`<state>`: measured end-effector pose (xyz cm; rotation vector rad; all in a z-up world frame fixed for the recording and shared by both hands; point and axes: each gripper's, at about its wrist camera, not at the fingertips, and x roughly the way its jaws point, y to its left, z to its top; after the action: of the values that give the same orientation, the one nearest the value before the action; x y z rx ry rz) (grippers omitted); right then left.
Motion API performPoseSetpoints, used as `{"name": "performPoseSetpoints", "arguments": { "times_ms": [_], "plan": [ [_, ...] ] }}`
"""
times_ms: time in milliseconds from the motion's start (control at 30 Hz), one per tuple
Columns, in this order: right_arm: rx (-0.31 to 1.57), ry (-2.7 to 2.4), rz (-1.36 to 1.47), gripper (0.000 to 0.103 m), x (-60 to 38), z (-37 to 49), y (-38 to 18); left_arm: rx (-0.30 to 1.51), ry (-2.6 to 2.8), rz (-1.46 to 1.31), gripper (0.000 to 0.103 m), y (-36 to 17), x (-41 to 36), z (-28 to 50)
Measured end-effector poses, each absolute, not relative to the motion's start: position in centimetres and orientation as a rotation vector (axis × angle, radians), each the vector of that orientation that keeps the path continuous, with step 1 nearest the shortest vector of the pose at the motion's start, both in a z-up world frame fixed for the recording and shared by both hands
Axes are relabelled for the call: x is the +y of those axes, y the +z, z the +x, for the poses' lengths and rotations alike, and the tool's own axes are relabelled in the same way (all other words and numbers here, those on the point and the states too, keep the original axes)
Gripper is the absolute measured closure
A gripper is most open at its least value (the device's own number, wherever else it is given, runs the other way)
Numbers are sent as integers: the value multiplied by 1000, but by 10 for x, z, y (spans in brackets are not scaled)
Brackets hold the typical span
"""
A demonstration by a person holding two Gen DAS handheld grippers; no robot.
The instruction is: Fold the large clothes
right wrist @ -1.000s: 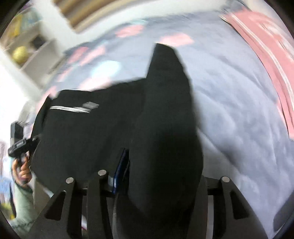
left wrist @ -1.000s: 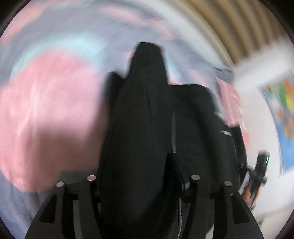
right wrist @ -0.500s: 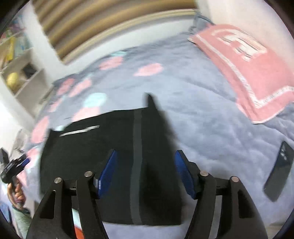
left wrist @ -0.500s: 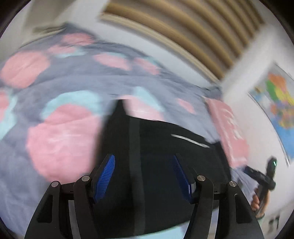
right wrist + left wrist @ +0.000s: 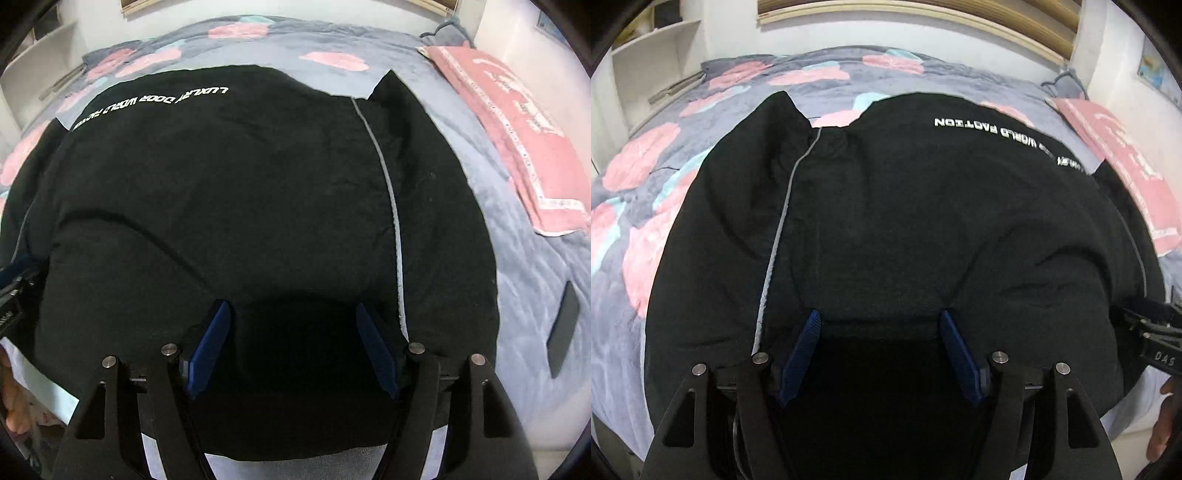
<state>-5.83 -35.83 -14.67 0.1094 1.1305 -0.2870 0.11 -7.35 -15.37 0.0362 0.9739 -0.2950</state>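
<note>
Left wrist view: the left gripper [image 5: 878, 325] has its blue pads [image 5: 798, 356] spread wide with nothing clamped, over the black garment [image 5: 905, 221] that lies flat on the grey bedspread [image 5: 635, 206] ahead of and beneath it. Off to this claw's right the other tool's black body and part of a hand [image 5: 1163, 424] show at the frame edge. A white shelf [image 5: 650, 66] stands far ahead to the left.

The right wrist view alone shows a dark phone [image 5: 563, 328] on the bedspread just right of the right gripper [image 5: 291, 325], and gives the clearer look at the pink pillow [image 5: 517, 140] ahead to the right. This claw too stands well open and empty, its jaws having just been opening, over the near edge of the garment.

A second ago each claw held a gathered bunch of black cloth raised toward the camera; now that cloth is released and spread flat, its white lettering [image 5: 147, 101] readable far ahead.
</note>
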Motion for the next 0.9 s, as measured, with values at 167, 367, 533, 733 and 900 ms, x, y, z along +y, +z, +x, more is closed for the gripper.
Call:
{"name": "performPoseSetpoints", "arguments": {
  "times_ms": [167,367,533,733,900],
  "plan": [
    [1071,-324,104,30,-347,-79,-111,861,-234,133,33,-119,-75,-36],
    [852,-298,64,16,-316,-112,-26,604,96,342,32,-41,-85,-74],
    [728,-274,71,9,-292,-139,23,560,-12,172,27,10,-71,-110],
    [699,-265,111,9,-285,-156,28,576,-118,92,27,24,-60,-129],
    [743,-279,107,9,-283,-151,19,581,-123,132,27,15,-75,-135]
  ]
}}
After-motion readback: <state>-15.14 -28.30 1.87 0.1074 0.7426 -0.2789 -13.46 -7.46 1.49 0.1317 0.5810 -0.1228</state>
